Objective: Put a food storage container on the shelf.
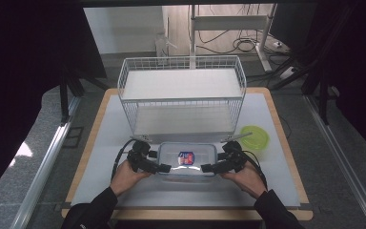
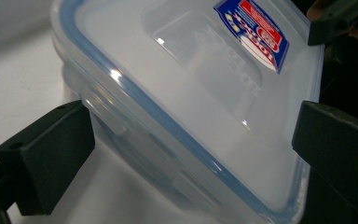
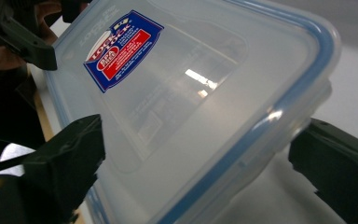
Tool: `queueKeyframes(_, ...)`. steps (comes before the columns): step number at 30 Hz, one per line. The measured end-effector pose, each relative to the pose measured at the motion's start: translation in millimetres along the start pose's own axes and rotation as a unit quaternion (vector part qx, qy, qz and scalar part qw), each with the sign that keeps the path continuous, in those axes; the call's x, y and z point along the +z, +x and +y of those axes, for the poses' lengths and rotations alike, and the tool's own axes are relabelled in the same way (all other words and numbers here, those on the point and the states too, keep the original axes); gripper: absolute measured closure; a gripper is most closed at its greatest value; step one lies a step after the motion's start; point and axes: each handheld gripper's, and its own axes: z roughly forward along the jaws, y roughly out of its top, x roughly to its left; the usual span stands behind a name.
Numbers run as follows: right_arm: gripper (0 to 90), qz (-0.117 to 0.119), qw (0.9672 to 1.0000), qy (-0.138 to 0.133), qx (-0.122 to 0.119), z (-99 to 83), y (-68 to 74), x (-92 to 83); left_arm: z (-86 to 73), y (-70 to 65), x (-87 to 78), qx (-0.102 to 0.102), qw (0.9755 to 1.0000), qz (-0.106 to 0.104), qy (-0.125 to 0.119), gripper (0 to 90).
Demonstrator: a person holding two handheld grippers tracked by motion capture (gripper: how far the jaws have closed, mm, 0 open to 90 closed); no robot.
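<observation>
A clear plastic container (image 1: 187, 160) with a blue-sealed lid and a red and blue label lies flat on the white mat, near the front. My left gripper (image 1: 164, 168) sits at its front left corner and my right gripper (image 1: 205, 168) at its front right corner. In the left gripper view the container (image 2: 182, 93) lies between the wide jaws of the left gripper (image 2: 193, 149), which stand close beside it. The right gripper view shows the container (image 3: 191, 102) between the spread jaws of the right gripper (image 3: 196, 154), with a gap at the right jaw.
A white wire shelf rack (image 1: 181, 95) with two tiers stands just behind the container. A lime green round bowl (image 1: 254, 137) sits to the right of it. The wooden table edge (image 1: 186, 213) runs along the front, with dark curtains on both sides.
</observation>
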Motion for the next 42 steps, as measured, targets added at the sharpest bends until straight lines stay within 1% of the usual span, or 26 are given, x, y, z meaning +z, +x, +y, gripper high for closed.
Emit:
queueKeyframes(2, 9.6, 0.005, 0.9999, -0.001, 0.010, -2.3, -0.8, -3.0, -1.3, -4.0, -1.8, 0.001, 1.0000, 0.005, 0.003, 0.4)
queueKeyframes(3, 12.8, 0.008, 0.9998, -0.001, 0.020, -3.6, -1.3, -5.0, -2.8, -5.0, -3.9, 0.002, 1.0000, 0.007, 0.001, 2.5)
queueKeyframes(5, 17.9, 0.019, 0.9993, -0.001, 0.034, -6.9, -2.6, -9.3, -6.7, -5.2, -7.0, 0.000, 1.0000, 0.002, -0.005, 5.5)
queueKeyframes(7, 22.6, 0.031, 0.9985, -0.004, 0.044, -11.3, -3.9, -12.9, -10.4, -5.8, -11.2, -0.007, 0.9998, 0.002, -0.018, 10.9)
queueKeyframes(8, 25.0, 0.036, 0.9983, -0.006, 0.045, -12.8, -4.4, -14.6, -12.3, -5.8, -14.7, -0.013, 0.9995, 0.000, -0.028, 15.1)
queueKeyframes(9, 25.0, 0.036, 0.9983, -0.006, 0.045, -12.8, -4.4, -14.6, -12.3, -5.8, -14.7, -0.013, 0.9995, 0.000, -0.028, 18.5)
queueKeyframes(10, 35.7, 0.041, 0.9969, -0.028, 0.061, -15.0, -6.3, -20.8, -15.2, -8.0, -19.4, -0.012, 0.9992, 0.001, -0.039, 22.6)
queueKeyframes(12, 42.4, 0.049, 0.9957, -0.041, 0.067, -15.4, -9.0, -25.4, -18.5, -10.4, -23.1, -0.018, 0.9986, 0.002, -0.050, 28.0)
queueKeyframes(13, 43.5, 0.052, 0.9955, -0.044, 0.066, -15.3, -9.6, -26.6, -19.8, -11.4, -23.9, -0.026, 0.9981, 0.003, -0.056, 30.2)
queueKeyframes(14, 43.7, 0.050, 0.9957, -0.043, 0.066, -15.0, -8.4, -27.3, -20.9, -12.8, -24.2, -0.031, 0.9977, 0.005, -0.060, 31.4)
queueKeyframes(17, 45.1, 0.036, 0.9973, -0.036, 0.053, -14.2, -1.3, -29.8, -23.5, -16.4, -27.5, -0.043, 0.9967, 0.007, -0.069, 36.5)
queueKeyframes(19, 48.1, 0.035, 0.9971, -0.036, 0.057, -15.1, 1.3, -32.5, -25.3, -17.4, -29.0, -0.046, 0.9963, 0.006, -0.073, 41.2)
queueKeyframes(20, 49.4, 0.038, 0.9968, -0.036, 0.059, -16.1, 1.8, -33.8, -29.3, -20.5, -31.0, -0.053, 0.9951, 0.006, -0.083, 42.9)
queueKeyframes(22, 50.1, 0.039, 0.9965, -0.039, 0.062, -18.2, 3.8, -34.8, -31.5, -27.8, -31.8, -0.047, 0.9950, 0.021, -0.086, 43.8)
queueKeyframes(26, 50.2, 0.018, 0.9978, -0.041, 0.048, -20.8, 14.2, -36.9, -34.4, -38.0, -32.9, -0.039, 0.9943, 0.042, -0.090, 44.1)
queueKeyframes(27, 50.5, 0.013, 0.9980, -0.043, 0.044, -21.8, 16.8, -37.5, -35.0, -38.9, -33.4, -0.039, 0.9942, 0.043, -0.091, 44.7)
queueKeyframes(28, 50.7, 0.011, 0.9980, -0.044, 0.043, -22.4, 18.0, -38.1, -36.0, -40.0, -33.8, -0.043, 0.9936, 0.042, -0.095, 45.5)
queueKeyframes(30, 50.9, 0.006, 0.9982, -0.045, 0.041, -23.1, 20.6, -38.8, -37.0, -41.3, -33.8, -0.043, 0.9931, 0.044, -0.100, 46.1)
queueKeyframes(34, 50.9, 0.005, 0.9982, -0.046, 0.038, -22.9, 20.9, -38.7, -36.2, -41.2, -33.9, -0.051, 0.9923, 0.045, -0.103, 46.3)
queueKeyframes(37, 51.1, -0.005, 0.9984, -0.048, 0.029, -21.7, 23.7, -38.5, -34.8, -42.4, -35.1, -0.050, 0.9914, 0.054, -0.109, 47.2)
queueKeyframes(38, 51.2, -0.009, 0.9985, -0.049, 0.022, -21.0, 24.8, -38.6, -34.1, -42.6, -35.4, -0.046, 0.9914, 0.058, -0.108, 47.4)
queueKeyframes(40, 51.2, -0.017, 0.9983, -0.056, 0.006, -19.8, 26.4, -38.6, -33.3, -42.3, -35.9, -0.045, 0.9912, 0.061, -0.108, 47.8)
queueKeyframes(42, 51.2, -0.017, 0.9980, -0.060, 0.005, -18.3, 26.1, -38.9, -31.4, -42.3, -36.8, -0.044, 0.9910, 0.062, -0.110, 47.9)
